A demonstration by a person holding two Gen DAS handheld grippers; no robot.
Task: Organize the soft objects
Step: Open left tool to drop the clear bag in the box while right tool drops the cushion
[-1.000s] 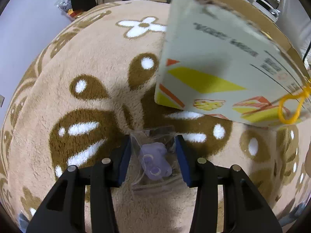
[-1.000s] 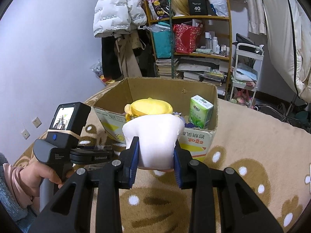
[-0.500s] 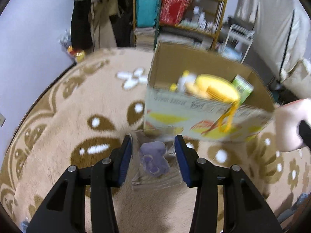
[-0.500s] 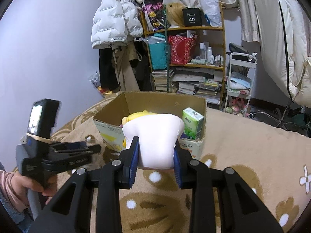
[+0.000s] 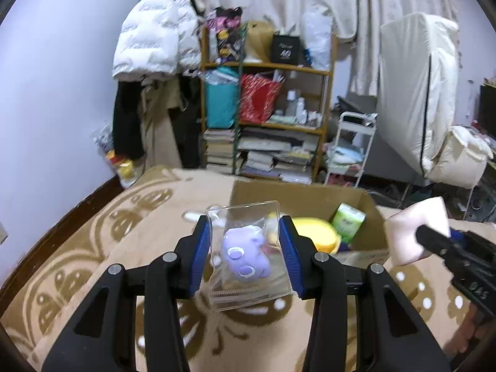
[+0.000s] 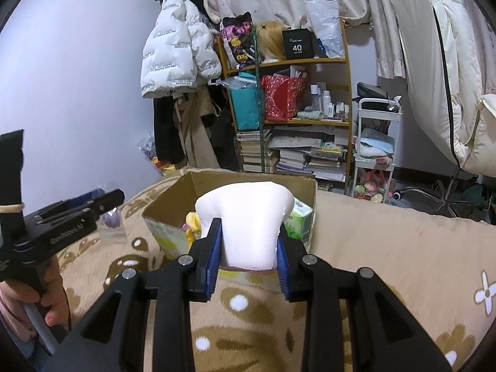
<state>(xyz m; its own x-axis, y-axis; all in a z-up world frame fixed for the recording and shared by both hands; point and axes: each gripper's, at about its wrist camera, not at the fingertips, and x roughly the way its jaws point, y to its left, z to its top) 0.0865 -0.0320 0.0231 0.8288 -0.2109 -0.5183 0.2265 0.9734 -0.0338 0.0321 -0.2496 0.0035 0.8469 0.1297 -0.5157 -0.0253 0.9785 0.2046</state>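
**Both grippers loaded, box part-filled, two drops left**

Largest first: the patterned rug (image 5: 93,263) carries everything. The cardboard box (image 6: 173,198) sits on it ahead of you, top open.

Already in the box, as far as the views show: a yellow plush (image 5: 313,232) and a green carton (image 5: 347,221). Anything deeper is hidden by what you hold. So the job looks partly done.

Your right gripper (image 6: 248,263) has its fingers clamped on the white soft block (image 6: 245,217), which bulges above the pads, so the squeeze is firm. It hangs in the air on the near side of the box; whether it has reached the near wall I can't tell.

Your left gripper (image 5: 245,260) pinches the clear bag (image 5: 248,254) at both side edges, with the small purple toy (image 5: 245,254) inside. It's held above the rug, short of the box and towards its left corner.

Left to do, my read: carry both loads over the rim and release each inside. The block is bulky, so drop it in open space behind the yellow plush. The bag is slick; keep the pinch until it's over the opening. I see no other loose soft items on the rug in these views, but the rug edges are out of frame.
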